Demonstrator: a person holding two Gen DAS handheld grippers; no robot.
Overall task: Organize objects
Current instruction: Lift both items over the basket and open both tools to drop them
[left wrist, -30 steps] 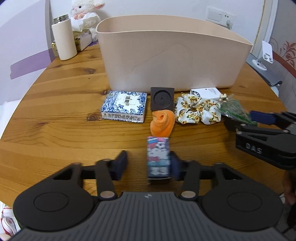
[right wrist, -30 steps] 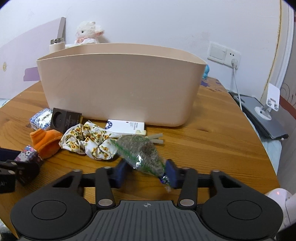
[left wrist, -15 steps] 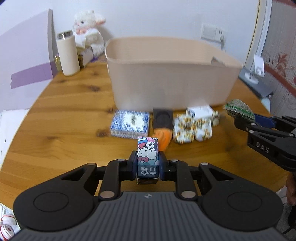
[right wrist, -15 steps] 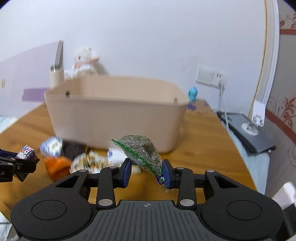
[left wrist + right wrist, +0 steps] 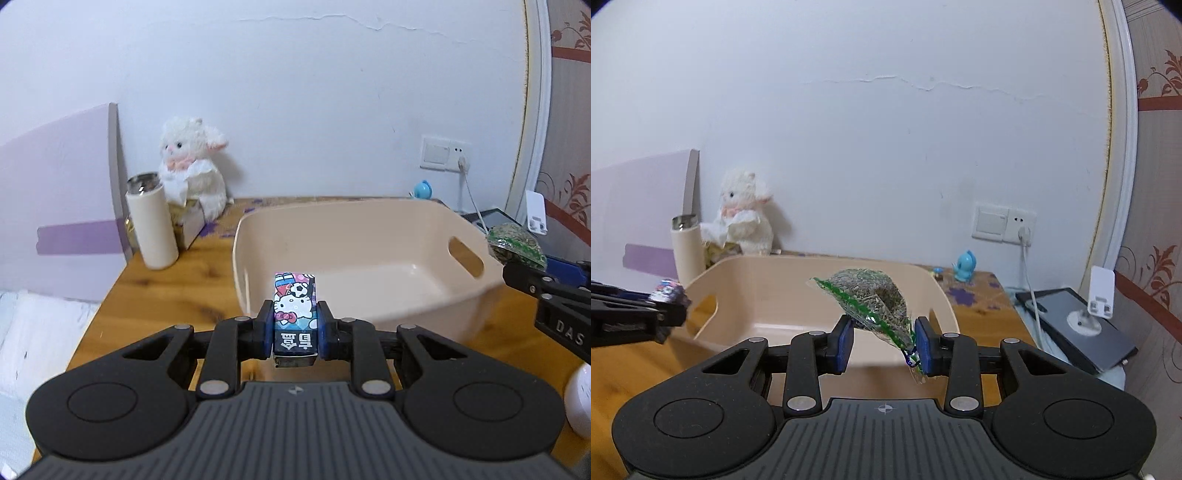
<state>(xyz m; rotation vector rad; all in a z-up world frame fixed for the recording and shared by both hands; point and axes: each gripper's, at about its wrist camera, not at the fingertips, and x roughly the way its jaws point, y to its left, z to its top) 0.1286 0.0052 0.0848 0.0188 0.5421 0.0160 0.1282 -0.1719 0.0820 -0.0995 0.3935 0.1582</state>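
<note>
Behind the bin (image 5: 424, 210) sit lamb (image 5: 192, 162) and flask (image 5: 151, 221); jaws grip carton (image 5: 295, 314), packet (image 5: 871, 299).

Soft, even indoor light, kinda cool and flat, white wall (image 5: 886, 147) bright with no glare, faint shadows inside the bin (image 5: 351, 266), heavy fisheye bending at edges, dark vignetted corners, slight softness overall

Smooth matt plastic tub (image 5: 369, 236), glossy printed carton (image 5: 295, 314), crinkly clear film bag (image 5: 871, 299), perhaps cellophane.
</note>
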